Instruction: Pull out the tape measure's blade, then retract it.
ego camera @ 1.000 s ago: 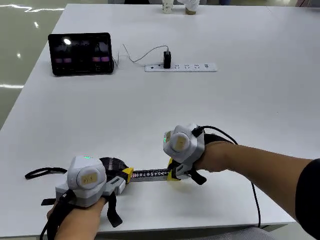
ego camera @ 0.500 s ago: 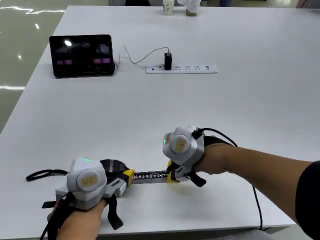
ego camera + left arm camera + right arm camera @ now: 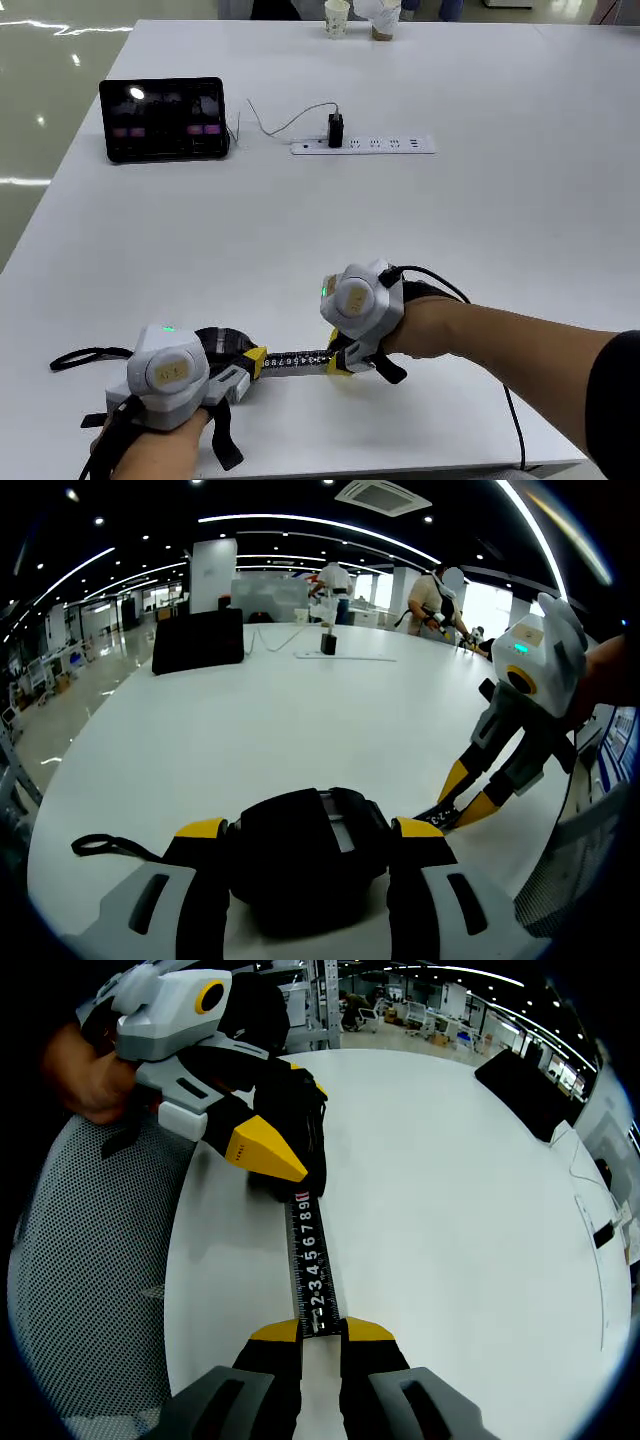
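While left hand-held gripper clasps tape measure, right hand-held gripper pinches blade (extended).

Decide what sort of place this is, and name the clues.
Probably an open-plan lab or office: a large white table with a tablet and power strip, under long ceiling light strips.

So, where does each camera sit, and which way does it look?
Head view: on the headset, looking forward and down at the table; the forearms, the left gripper and the right gripper show.
Left gripper view: on the left gripper, looking along its jaws, shut on the tape measure, toward the right gripper.
Right gripper view: on the right gripper, looking along its jaws, shut on the blade, toward the left gripper and a hand.
Shared: the gripper views face each other; both show the tape measure.
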Demonstrator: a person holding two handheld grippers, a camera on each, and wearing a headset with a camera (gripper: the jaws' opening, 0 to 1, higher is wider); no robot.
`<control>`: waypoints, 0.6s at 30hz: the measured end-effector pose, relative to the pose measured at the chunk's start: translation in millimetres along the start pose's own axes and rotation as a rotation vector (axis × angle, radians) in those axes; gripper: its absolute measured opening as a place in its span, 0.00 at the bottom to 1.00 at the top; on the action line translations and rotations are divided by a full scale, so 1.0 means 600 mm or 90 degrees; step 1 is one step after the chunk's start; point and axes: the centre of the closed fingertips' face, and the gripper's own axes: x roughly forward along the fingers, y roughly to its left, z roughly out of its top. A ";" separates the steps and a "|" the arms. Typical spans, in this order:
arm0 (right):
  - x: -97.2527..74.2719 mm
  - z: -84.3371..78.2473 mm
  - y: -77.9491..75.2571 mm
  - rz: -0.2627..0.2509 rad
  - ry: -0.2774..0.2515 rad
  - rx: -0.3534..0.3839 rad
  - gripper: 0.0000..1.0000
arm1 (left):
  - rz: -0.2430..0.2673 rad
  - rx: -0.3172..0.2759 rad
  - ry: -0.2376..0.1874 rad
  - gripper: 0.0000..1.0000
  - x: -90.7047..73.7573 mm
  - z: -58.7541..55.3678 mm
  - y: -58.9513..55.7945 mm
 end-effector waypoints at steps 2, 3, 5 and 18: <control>0.000 0.001 0.000 0.001 -0.001 0.001 0.10 | 0.000 0.000 0.000 0.59 0.000 0.000 0.000; 0.001 0.001 0.000 0.001 -0.002 0.001 0.10 | 0.000 -0.001 0.000 0.59 0.000 0.000 0.000; 0.002 0.003 0.001 0.000 -0.002 0.000 0.10 | 0.000 -0.002 0.000 0.59 -0.001 0.000 0.000; 0.006 0.012 0.001 0.002 -0.009 -0.001 0.10 | -0.002 -0.010 -0.002 0.59 -0.001 0.000 0.000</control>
